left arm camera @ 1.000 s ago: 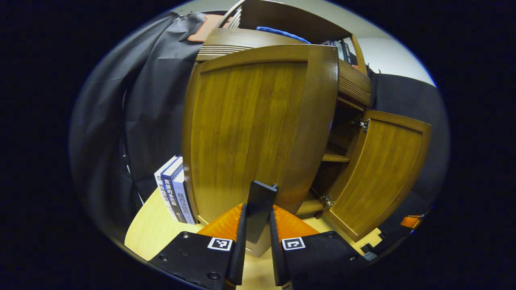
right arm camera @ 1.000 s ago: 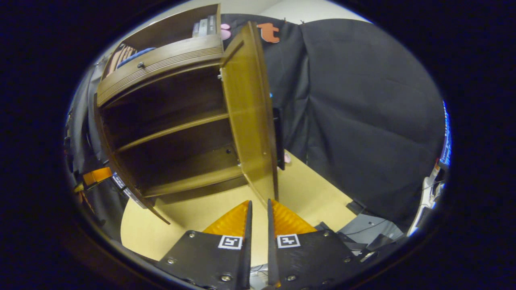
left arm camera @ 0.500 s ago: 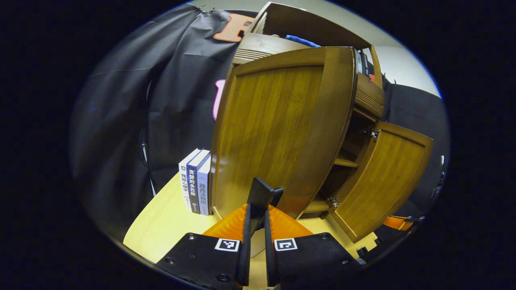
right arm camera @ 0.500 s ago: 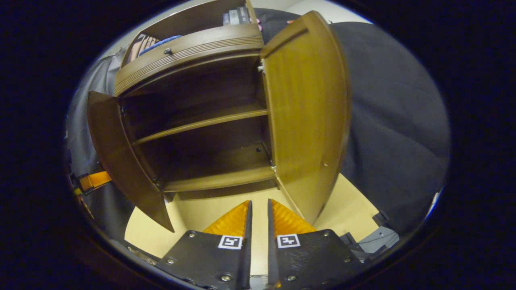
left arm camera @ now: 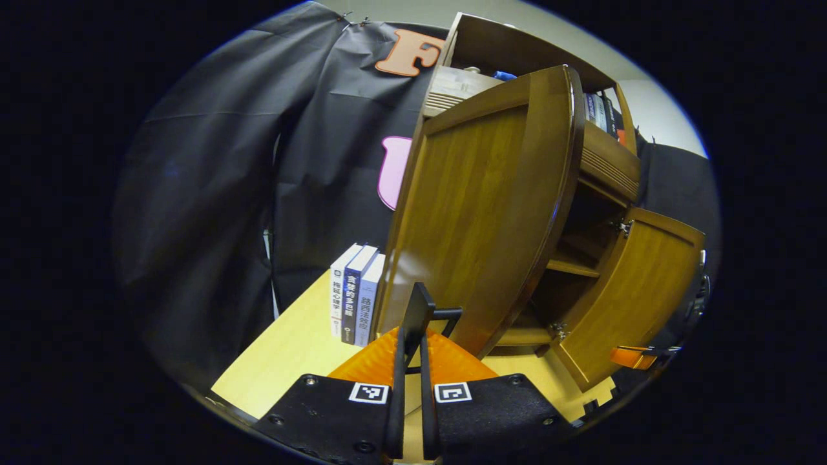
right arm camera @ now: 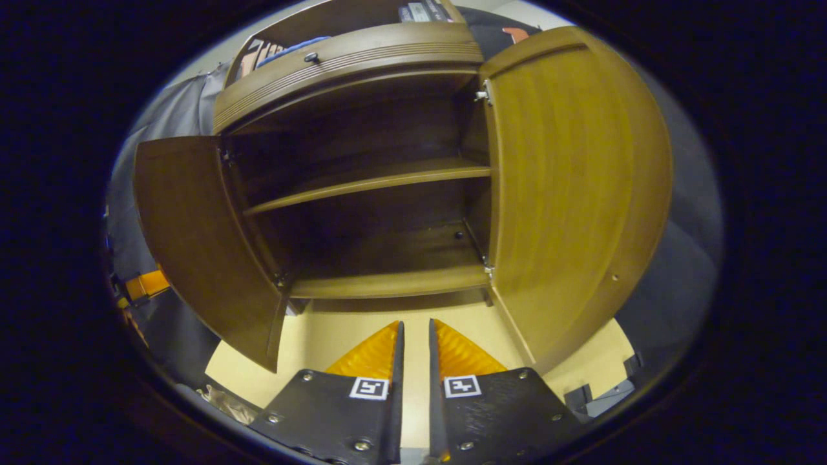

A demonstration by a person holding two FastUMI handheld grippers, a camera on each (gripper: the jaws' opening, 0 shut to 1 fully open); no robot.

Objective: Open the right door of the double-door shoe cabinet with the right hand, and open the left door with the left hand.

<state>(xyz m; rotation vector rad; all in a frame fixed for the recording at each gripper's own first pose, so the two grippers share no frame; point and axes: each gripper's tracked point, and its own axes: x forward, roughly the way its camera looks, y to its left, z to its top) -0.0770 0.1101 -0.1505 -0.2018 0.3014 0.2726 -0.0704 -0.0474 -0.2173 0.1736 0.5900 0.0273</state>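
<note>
Both doors open; my left gripper [left arm camera: 411, 336] is clamped on the left door's handle [left arm camera: 423, 312].

My left fingers [left arm camera: 398, 361] are nearly together, pinching the dark handle of the left door [left arm camera: 481, 213], beside three books [left arm camera: 354, 294]. My right gripper [right arm camera: 413, 332] has its fingers close together, a thin gap between them, holding nothing, above the table [right arm camera: 336, 332] before the cabinet [right arm camera: 381, 213]; the right door [right arm camera: 568, 194] is wide open.

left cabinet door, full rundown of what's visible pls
The left door is brown wood with a framed flat panel and rounded edges, swung wide open on its hinges. A dark handle stands out from its face near the bottom; the left tongs are shut on it. Books stand beside it. In the right gripper view its darker inner face shows.
</note>
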